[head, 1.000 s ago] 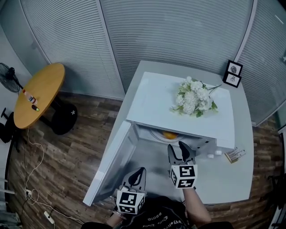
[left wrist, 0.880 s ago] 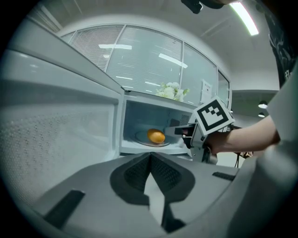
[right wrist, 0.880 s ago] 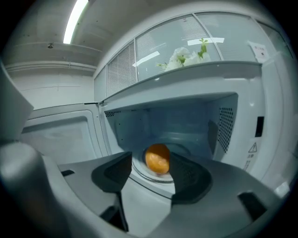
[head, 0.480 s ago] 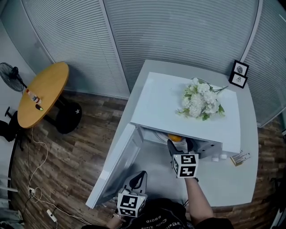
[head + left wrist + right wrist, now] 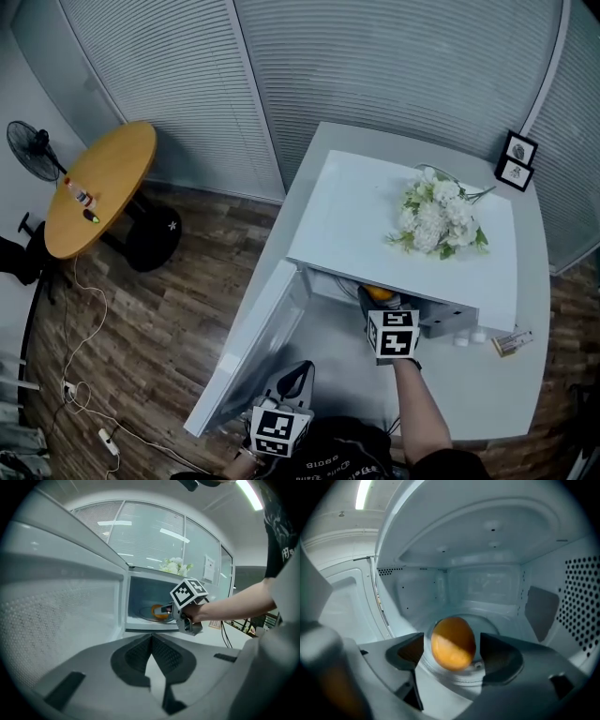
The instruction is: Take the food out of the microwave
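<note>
The person's right forearm [image 5: 419,405] stretches away from the body to the far side, angled slightly down, carrying the right gripper [image 5: 375,302] through the mouth of the microwave [image 5: 403,234]. The microwave's door [image 5: 251,349] hangs swung out to the left. The left gripper [image 5: 298,377] is held low and near the body, just right of the door's near edge and well apart from the cavity, pointing toward it.

The head view shows only a sliver of the orange food [image 5: 379,292] under the microwave's top edge. The right gripper view looks right inside. The food [image 5: 453,642] sits on the turntable [image 5: 457,678], between the two jaws. The jaws have just been opening and stand spread wide, a thin gap showing at each side of the food. It is a smooth, rounded item, perhaps a bun or a fruit.

The left gripper view shows its own jaws pressed together at the tips with nothing between them, and beyond them the right gripper side-on at the cavity. Flowers [image 5: 439,217] lie on the microwave's top.
</note>
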A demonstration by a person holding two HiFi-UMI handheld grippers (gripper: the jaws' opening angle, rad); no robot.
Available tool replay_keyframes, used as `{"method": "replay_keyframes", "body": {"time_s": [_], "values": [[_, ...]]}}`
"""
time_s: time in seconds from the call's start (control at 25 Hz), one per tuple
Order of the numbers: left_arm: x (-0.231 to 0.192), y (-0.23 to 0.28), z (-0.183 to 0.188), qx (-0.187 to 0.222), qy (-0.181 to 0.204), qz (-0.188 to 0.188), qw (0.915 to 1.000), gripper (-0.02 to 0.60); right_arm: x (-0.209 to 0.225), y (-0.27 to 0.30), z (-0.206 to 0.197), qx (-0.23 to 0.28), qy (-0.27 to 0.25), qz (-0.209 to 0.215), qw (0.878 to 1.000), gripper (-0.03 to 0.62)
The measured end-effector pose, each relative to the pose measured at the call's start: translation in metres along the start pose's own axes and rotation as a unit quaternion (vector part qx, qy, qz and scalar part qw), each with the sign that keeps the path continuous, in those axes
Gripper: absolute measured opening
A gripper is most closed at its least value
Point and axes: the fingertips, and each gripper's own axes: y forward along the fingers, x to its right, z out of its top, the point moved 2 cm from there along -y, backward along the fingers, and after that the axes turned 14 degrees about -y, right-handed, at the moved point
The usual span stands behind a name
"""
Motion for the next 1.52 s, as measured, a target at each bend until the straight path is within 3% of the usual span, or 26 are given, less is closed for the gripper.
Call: {"method": "replay_keyframes", "body": {"time_s": [0.6,1.52], "values": [[-0.001,0.002,-0.002,-0.017,0.012,-0.011,0.9997,0.006,-0.003,0.018,-0.010,-0.041,-0.003,0.015,0.999,0.332],[0.001,-0.004,-0.002,-0.002,-0.001,-0.028,0.9996,0.006,-0.011,-0.025,-0.001,-0.004,-0.011,-0.004,1.000,0.327]]}}
